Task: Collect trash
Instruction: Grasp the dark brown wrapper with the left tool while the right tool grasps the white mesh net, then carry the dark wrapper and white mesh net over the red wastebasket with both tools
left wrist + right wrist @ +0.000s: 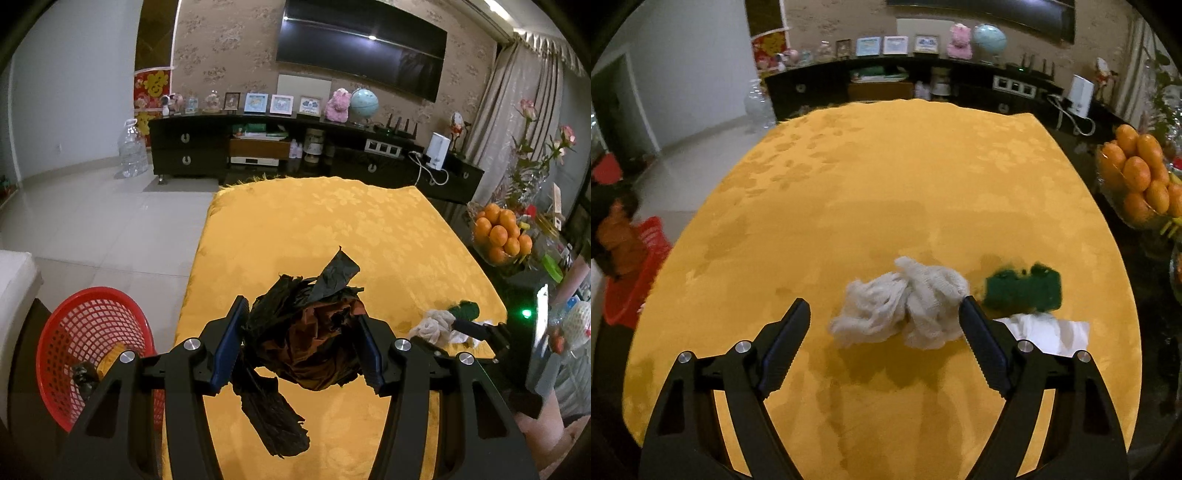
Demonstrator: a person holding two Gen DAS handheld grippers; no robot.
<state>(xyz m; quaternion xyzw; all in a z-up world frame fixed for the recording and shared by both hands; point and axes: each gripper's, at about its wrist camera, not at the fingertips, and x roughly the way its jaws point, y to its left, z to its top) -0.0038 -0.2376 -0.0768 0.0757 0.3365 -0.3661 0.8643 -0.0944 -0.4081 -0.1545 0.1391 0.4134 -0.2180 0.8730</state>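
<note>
Left gripper (300, 339), with black arms and blue-edged pads, is closed about halfway on a crumpled wad of black and dark brown paper (306, 332); both pads press its sides and the wad hangs clear above the yellow floral-patterned tablecloth (332, 229). A torn black strip of the wad droops below the pads. Beside the table's left edge stands a red plastic mesh basket (92, 343), low and to the left of this gripper.

Right gripper (884, 314) stands wide open, its jaws on either side of a crumpled white tissue bundle (901, 306) that lies on the tablecloth (886, 177). The right fingertip (971, 314) is at the bundle's edge; whether it touches cannot be told. The left fingertip stands apart from the bundle.

Just right of the bundle lies a dark green fuzzy scrap (1023, 288), and nearer the camera a flat white paper sheet (1049, 330), partly hidden behind the right finger.

A glass bowl of oranges (1137, 177) sits on the dark surface beyond the table's right edge.
</note>
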